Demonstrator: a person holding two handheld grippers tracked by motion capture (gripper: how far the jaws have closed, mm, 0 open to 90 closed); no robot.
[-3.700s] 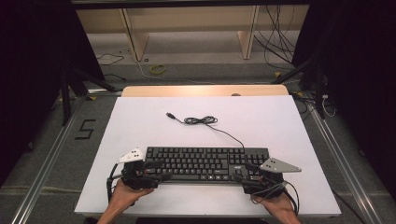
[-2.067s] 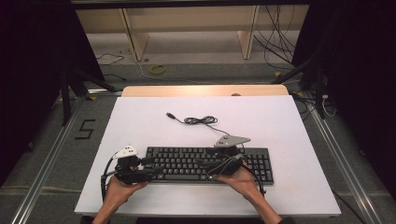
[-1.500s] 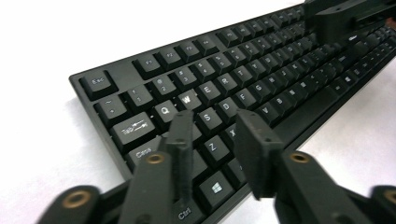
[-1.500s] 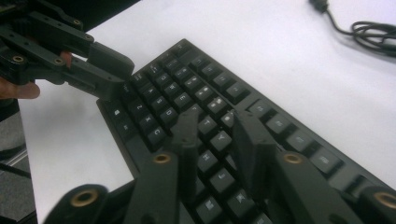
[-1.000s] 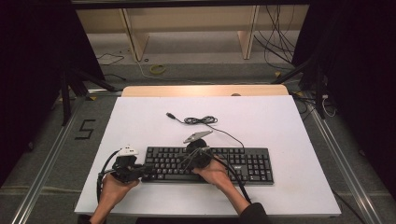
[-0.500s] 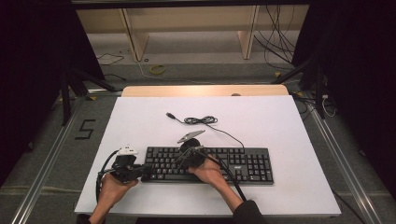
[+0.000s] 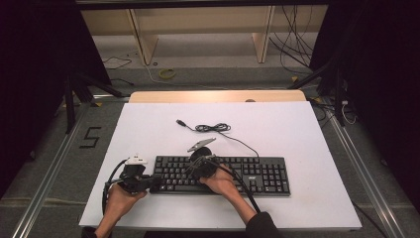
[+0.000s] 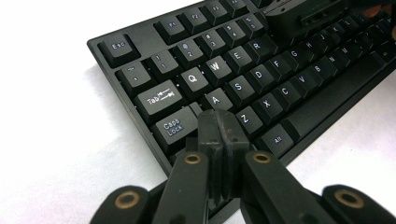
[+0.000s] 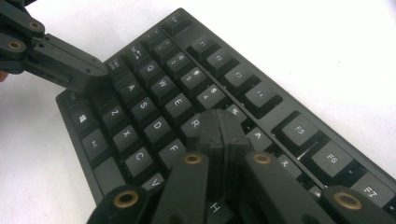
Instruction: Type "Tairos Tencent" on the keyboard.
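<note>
High view has the keyboard (image 7: 220,174) lying flat on the white tabletop (image 7: 297,129), long side toward the person, its cable (image 7: 213,128) coiled beyond it. Both pairs of fingers are closed on nothing, which fits typing: pressed together, each pair makes one blunt tip for poking single keys. Left gripper (image 7: 151,182) sits at the keyboard's left end; in the left gripper view its closed fingers (image 8: 219,135) point down at the keys between Caps Lock and Z, with A just beyond the tip. Whether they press a key I cannot tell. Right gripper (image 7: 193,168) is over the left-middle keys; in the right gripper view its fingers (image 9: 219,135) hang just short of R, with F beside them, the left gripper's fingers (image 9: 88,77) well off toward Caps Lock. Holding both hands low and near probably keeps each poke short
</note>
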